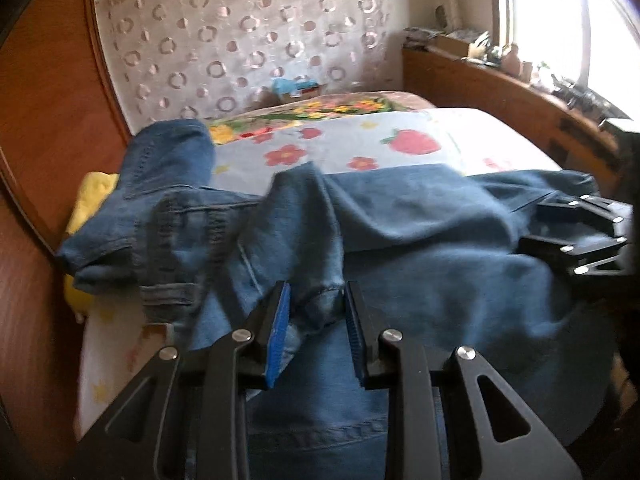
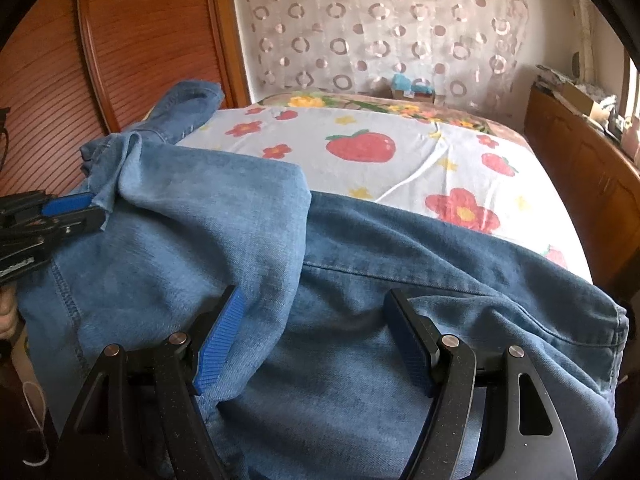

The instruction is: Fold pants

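Note:
Blue jeans (image 1: 420,220) lie crumpled across the near part of a bed with a strawberry-and-flower sheet (image 1: 360,140). My left gripper (image 1: 316,292) is shut on a bunched hem of the denim, which fills the narrow gap between its blue pads. The right wrist view has that left gripper (image 2: 96,208) at the left edge, pinching a lifted edge of the jeans (image 2: 180,240). My right gripper (image 2: 316,292) stands wide open just over the flat denim, pads apart from it. From the left wrist camera the right gripper (image 1: 540,222) is at the far right, over the jeans.
A wooden wardrobe (image 2: 140,40) stands left of the bed, and a wooden cabinet (image 2: 580,160) with clutter runs along the right under a window. A circle-patterned curtain (image 2: 380,20) hangs behind. A yellow cloth (image 1: 92,196) sits at the bed's left edge. The far sheet (image 2: 400,176) is bare.

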The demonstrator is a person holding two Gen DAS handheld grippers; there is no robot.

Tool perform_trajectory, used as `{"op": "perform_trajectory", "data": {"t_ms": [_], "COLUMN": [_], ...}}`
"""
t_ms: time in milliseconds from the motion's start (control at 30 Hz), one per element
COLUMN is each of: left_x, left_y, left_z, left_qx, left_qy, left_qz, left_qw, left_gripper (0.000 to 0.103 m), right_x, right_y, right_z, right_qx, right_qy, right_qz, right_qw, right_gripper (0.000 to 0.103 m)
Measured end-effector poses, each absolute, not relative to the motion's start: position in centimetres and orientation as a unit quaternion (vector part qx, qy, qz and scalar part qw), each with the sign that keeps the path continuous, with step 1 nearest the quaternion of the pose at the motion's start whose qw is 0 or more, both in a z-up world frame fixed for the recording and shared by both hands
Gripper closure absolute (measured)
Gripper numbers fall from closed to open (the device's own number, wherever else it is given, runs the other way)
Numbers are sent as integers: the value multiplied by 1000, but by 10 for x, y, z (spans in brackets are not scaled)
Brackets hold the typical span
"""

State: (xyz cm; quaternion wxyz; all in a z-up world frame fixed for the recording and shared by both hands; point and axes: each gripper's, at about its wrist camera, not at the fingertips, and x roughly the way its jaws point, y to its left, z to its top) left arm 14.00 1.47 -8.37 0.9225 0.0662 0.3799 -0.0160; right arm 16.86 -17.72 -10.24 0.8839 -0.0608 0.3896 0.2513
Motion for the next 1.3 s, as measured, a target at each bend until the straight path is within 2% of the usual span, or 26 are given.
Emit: {"op": "perform_trajectory", "data": {"t_ms": [100, 233, 433, 533, 900, 1133, 1300], "left_x": [139, 142, 148, 143, 83, 80, 73], "left_y": [30, 62, 113, 126, 93, 88, 84], "left_z": [-78, -66, -43, -38, -54, -83, -86], "left_qx": [69, 49, 17, -3, -38, -42, -41], "left_qy": [365, 352, 334, 335, 343, 385, 377], "left_qz": [10, 29, 63, 50, -39, -32, -38], "left_qw": [928, 934, 940, 941, 938, 921, 924], "left_gripper": [78, 84, 83, 79, 78, 78, 78], "right_x": [169, 169, 169, 169, 168, 151, 125], "right_y": [-178, -179, -178, -179, -180, -189, -191], "right_z": [-102, -102, -102, -103, -102, -94, -81], "right_qx": [-59, -58, -59, -59, -57, -39, -30], "right_qy": [390, 389, 390, 390, 390, 383, 380], "right_qz": [252, 252, 252, 252, 252, 259, 278], "right_qw": [884, 884, 884, 884, 884, 886, 882], "right_gripper": [29, 29, 29, 29, 29, 29, 29]}}
